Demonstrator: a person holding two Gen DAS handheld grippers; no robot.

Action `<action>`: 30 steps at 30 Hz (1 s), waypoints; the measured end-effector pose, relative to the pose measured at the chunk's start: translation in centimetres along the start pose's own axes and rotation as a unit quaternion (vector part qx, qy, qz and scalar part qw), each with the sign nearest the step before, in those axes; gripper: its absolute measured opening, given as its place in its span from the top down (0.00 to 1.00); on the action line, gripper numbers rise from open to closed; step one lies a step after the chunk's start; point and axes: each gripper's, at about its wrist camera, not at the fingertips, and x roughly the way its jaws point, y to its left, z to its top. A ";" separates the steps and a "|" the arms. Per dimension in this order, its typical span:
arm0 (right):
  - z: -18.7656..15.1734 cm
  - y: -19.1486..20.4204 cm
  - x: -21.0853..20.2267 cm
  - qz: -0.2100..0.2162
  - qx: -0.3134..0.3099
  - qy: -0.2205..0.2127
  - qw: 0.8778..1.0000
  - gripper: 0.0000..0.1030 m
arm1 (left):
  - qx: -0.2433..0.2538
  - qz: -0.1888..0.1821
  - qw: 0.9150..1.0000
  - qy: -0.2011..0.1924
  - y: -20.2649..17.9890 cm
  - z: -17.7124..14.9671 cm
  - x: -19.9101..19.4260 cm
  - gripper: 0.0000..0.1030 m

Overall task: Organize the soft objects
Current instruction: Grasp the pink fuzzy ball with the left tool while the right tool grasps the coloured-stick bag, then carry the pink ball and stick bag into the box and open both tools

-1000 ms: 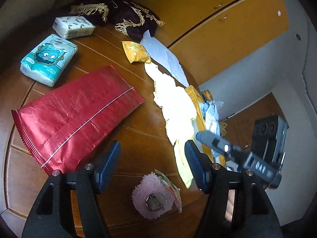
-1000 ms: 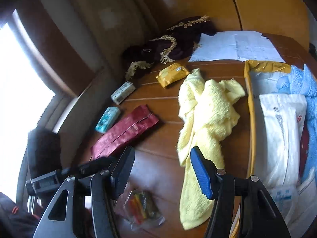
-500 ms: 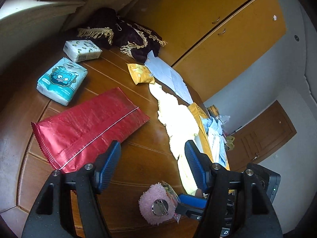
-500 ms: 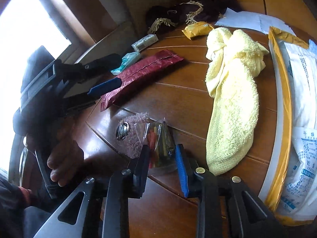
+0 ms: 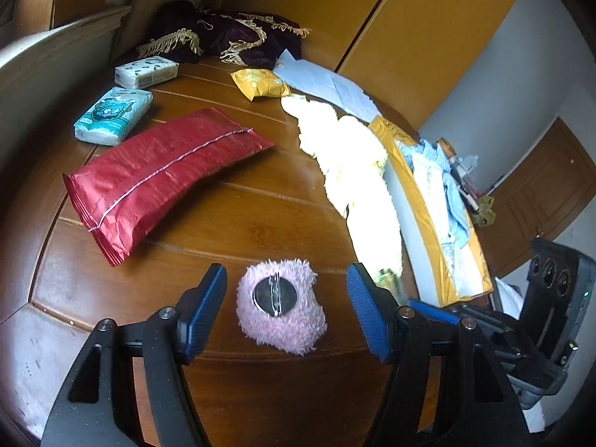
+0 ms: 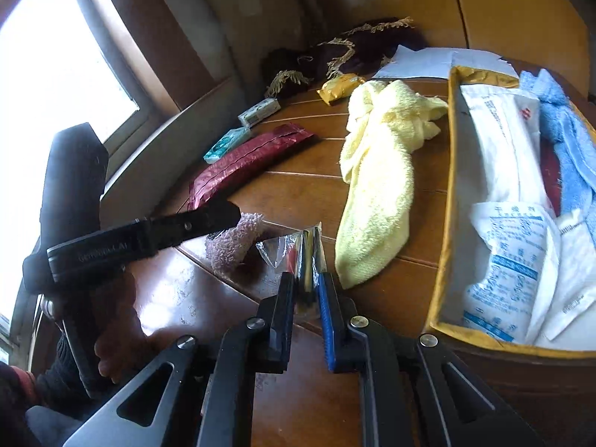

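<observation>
While wide apart, straddled the pink puff [image 5: 280, 307] squarely with the left gripper [image 5: 287, 311], near the table's [image 5: 238, 219] front edge, metal clip up. Pinched the clear packet [image 6: 294, 251] upright in the right gripper [image 6: 306, 294], just right of it, beside the towel [image 6: 376, 190].

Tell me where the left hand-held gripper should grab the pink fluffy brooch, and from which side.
Pinch the fluffy rim of the pink fluffy brooch across its width, coming down from above. It lies pin-side up and already sits between the open left hand-held gripper fingers. Probably avoid the metal pin disc.
</observation>
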 end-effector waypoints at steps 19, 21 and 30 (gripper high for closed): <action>-0.8 -2.1 -2.7 0.019 0.077 -0.057 0.995 0.87 | 0.007 0.040 0.997 -0.064 -2.4 -1.8 -0.5 0.66; -0.8 -2.5 -3.2 0.026 0.087 -0.065 0.994 0.87 | 0.003 0.014 0.998 -0.068 -3.4 -1.5 -0.8 0.66; -0.9 -5.6 -8.0 0.008 0.116 -0.129 0.985 0.87 | 0.024 -0.078 0.994 -0.077 -9.4 0.2 -2.1 0.66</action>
